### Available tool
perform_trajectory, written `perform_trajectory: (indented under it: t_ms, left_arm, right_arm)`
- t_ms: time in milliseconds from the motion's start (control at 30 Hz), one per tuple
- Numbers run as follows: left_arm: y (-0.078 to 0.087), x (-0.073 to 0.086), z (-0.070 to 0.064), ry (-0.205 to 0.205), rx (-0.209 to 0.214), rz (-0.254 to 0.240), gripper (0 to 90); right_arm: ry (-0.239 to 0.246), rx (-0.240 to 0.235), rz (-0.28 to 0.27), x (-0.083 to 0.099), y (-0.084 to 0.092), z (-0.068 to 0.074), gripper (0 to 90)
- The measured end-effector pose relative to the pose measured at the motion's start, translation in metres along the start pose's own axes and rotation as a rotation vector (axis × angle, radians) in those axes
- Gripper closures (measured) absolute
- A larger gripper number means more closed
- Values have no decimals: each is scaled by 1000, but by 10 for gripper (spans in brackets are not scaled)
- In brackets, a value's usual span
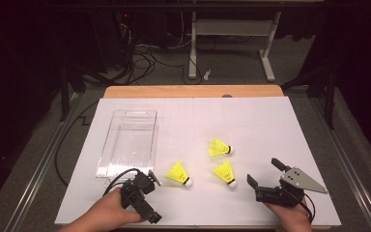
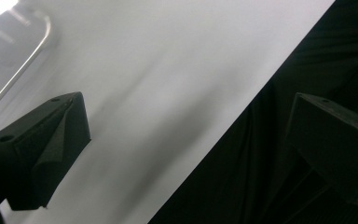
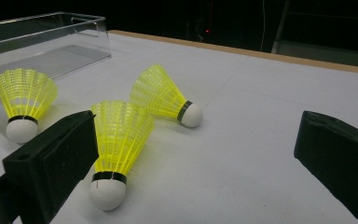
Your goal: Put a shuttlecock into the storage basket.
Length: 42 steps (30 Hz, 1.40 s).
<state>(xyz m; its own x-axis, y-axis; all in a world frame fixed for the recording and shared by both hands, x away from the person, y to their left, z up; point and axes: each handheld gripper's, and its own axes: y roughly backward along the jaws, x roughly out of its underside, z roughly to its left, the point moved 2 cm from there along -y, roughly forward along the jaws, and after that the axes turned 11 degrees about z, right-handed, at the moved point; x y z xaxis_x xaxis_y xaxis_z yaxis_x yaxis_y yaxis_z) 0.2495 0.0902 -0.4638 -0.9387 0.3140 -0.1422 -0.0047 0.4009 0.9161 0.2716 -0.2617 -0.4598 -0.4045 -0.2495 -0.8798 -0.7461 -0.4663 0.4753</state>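
Observation:
Three yellow shuttlecocks with white cork tips lie on the white sheet (image 1: pixel 251 125): a left one (image 1: pixel 179 174) (image 3: pixel 25 100), a far one (image 1: pixel 220 148) (image 3: pixel 163 95) and a near one (image 1: pixel 225 173) (image 3: pixel 119 140). My right gripper (image 1: pixel 265 172) (image 3: pixel 196 158) is open, low over the sheet just right of the near shuttlecock, with nothing between its jaws. My left gripper (image 1: pixel 155 199) (image 2: pixel 186 140) is open and empty near the table's front edge, left of the left shuttlecock and below the clear plastic tray (image 1: pixel 128 142).
The clear tray (image 3: pixel 46 42) (image 2: pixel 23 60) lies empty on the left half of the sheet. The table's wooden far edge (image 1: pixel 193 91) shows beyond the sheet. Dark floor with cables and a desk frame (image 1: pixel 232 43) lies behind.

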Motion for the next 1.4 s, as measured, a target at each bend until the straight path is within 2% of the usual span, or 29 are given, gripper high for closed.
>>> perform_trajectory:
  t_ms: [300,600,867,933,1067,1400]
  left_arm:
    - [-7,-4,-17,-37,-8,26,7]
    - [-5,-8,-30,-52,-5,33,7]
    - [-6,-15,-43,-88,-10,46,7]
    - [-3,-21,-48,-95,-7,40,8]
    - [3,-29,-54,-82,7,21,16]
    - [21,-47,-62,-89,10,8,41]
  right_arm:
    - [-3,-1,-1,0,0,0,2]
    - [-6,-1,-5,0,1,-1,2]
    - [-9,-2,-5,0,1,-1,2]
    - [-9,-2,-5,0,1,-1,2]
    - [-8,-2,-8,-1,2,-1,2]
    - [-8,-2,-8,-1,2,-1,2]
